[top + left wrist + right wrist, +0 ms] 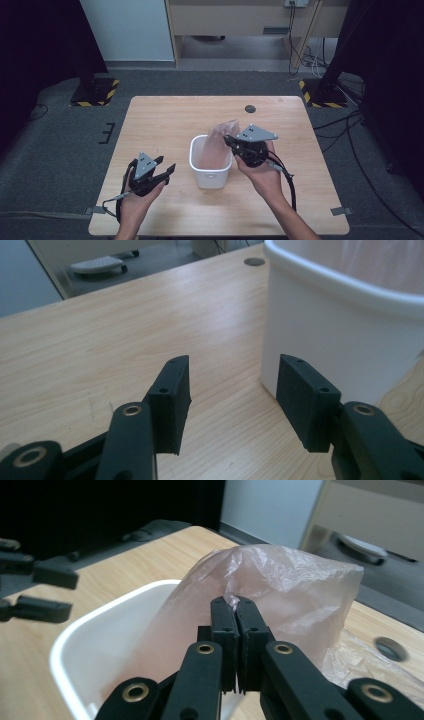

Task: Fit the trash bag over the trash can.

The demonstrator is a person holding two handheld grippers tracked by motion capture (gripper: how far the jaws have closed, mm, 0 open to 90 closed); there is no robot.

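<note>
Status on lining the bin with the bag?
Done: the plastic bag is partly down inside the white bin. In hand: the right gripper is shut on the bag's film, holding it up. Left: the left gripper waits open beside the bin; the bag isn't yet over the rim.

The white rectangular plastic bin (345, 325) is cut off by the left gripper view's top and right edges. Inside it, the thin translucent pinkish plastic bag (216, 145) hides the bin's floor.
</note>
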